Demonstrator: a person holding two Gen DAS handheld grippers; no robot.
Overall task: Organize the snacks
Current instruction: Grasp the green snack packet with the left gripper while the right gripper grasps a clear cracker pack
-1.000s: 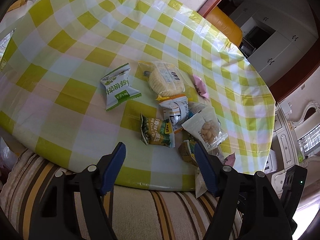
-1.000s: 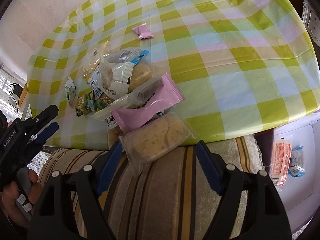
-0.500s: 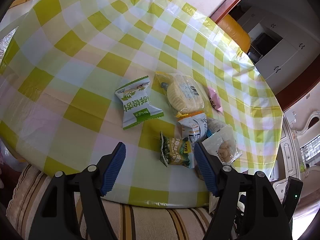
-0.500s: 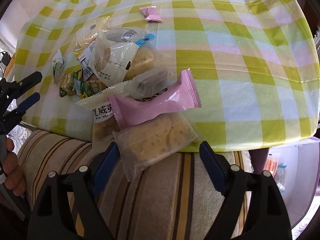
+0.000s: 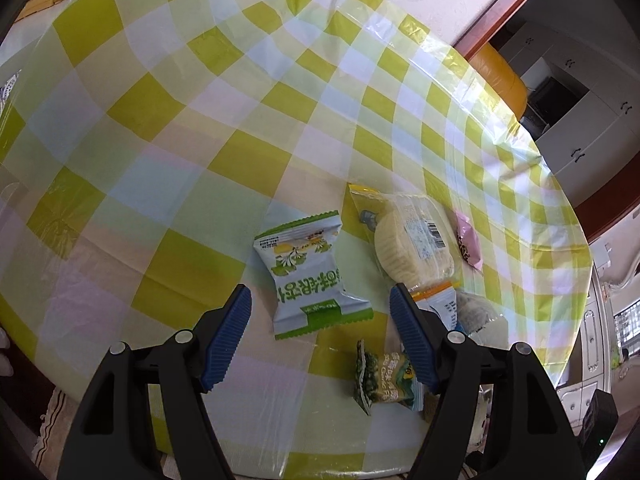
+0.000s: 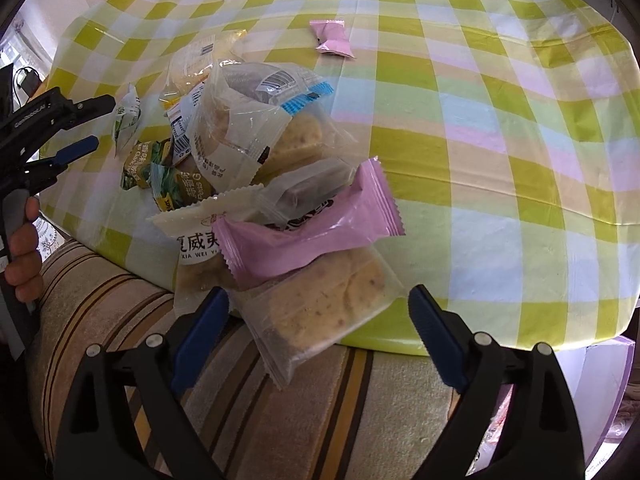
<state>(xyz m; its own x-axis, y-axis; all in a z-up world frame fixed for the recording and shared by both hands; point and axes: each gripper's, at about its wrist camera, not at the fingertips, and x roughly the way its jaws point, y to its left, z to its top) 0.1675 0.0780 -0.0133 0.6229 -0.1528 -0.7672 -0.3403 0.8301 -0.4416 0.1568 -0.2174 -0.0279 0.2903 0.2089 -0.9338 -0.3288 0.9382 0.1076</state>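
Heads up, your right gripper (image 6: 318, 320) has just been spreading its jaws and nothing is pinched yet: the clear biscuit packet (image 6: 320, 312) sits between the pads, but they stand off it on both sides. That packet hangs half over the edge of the checked table (image 6: 500, 160) above the striped cushion (image 6: 320, 412), and the long pink wrapper (image 6: 308, 236) lies across its top, so if you close low or nudge it first, I'd bet it slides off, or you grab the pink one along with it. The packet's long axis runs diagonally, its free end pointing down toward your left finger, so the jaws look set roughly across its width. Your left gripper (image 5: 320, 332) is also apart and empty, hovering over the green-and-white pouch (image 5: 310, 276), which lies flat by itself, long axis pointing away from you, print upside down. Crinkly foil like that probably skids, so come down square.
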